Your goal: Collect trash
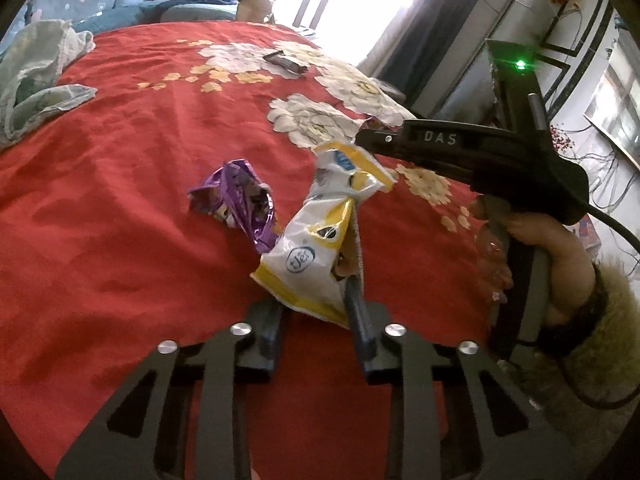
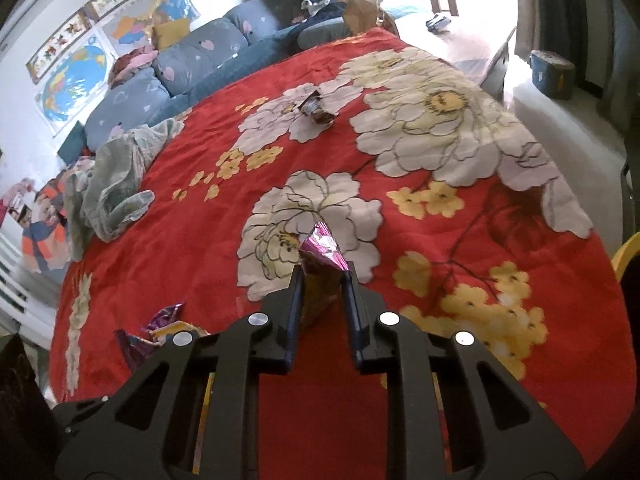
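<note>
Both hand-held grippers low over bed with red floral-print bedspread [image 2: 192, 248]. Left hand-held gripper [image 1: 316, 288] clenched on crumpled white-and-yellow plastic snack bag [image 1: 320, 240], gripped at its near end, long axis running up and away from the fingers toward upper right. Right hand-held gripper [image 2: 322, 280] clenched on small crumpled pink foil wrapper [image 2: 324, 246], tip poking out past the fingertips. Next loose piece: crumpled purple foil wrapper [image 1: 240, 196] on bedspread just left of the yellow bag, nearer the left hand, close ahead. Farther off, dark brown wrapper [image 2: 318, 110] on white flower print, well apart from both. Crumpled pale green cloth [image 1: 36, 76] at far left edge, clear of the path. Both grippers full; probably must unload before any further pickup. No bin in view.
</note>
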Demonstrator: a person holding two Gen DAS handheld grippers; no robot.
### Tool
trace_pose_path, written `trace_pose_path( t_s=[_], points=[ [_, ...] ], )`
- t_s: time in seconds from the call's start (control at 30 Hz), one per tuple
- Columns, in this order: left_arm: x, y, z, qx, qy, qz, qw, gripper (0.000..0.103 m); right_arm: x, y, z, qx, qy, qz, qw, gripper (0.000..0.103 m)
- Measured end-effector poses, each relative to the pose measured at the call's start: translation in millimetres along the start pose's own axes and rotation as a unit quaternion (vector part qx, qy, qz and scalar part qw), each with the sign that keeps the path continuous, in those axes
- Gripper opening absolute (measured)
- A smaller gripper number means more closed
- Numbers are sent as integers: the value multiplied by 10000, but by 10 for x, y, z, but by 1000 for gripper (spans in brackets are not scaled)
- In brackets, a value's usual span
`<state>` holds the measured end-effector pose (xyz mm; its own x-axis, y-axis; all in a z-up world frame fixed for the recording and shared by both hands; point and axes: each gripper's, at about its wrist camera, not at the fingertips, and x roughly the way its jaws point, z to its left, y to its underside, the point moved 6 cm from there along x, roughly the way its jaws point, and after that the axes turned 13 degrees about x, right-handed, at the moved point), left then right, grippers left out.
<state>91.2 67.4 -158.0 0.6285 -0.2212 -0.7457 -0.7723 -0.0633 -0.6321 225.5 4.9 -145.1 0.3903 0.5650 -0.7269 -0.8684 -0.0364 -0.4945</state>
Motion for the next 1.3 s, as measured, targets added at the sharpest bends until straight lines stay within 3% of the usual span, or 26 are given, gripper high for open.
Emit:
trace_pose_path(
  t_s=[0.27,0.57,0.77,0.83,1.0,1.3],
  points=[
    [-11,32,-92,-41,72,101,9999,24,-222,32,-187,158,-47,-164,9997,14],
    [-134,116,-111,-241,171,233,9993,37,-408,47,-379,334,-56,-287,9990,14],
    [-217,202,-160,-424,261,321,9982,37,-542,35,-484,398,-80,-407,9983,14],
    [-241,222,-190,-423,180,303,9985,37,-580,34,-510,411,-90,-440,9981,14],
    [-362,176,-177,-184,-236,30,9995,51,-658,40,-580,477,-111,-512,9975,14],
    [-521,140,257,-629,-563,-211,9962,50,-766,27,-691,563,-146,-607,9965,14]
  ],
)
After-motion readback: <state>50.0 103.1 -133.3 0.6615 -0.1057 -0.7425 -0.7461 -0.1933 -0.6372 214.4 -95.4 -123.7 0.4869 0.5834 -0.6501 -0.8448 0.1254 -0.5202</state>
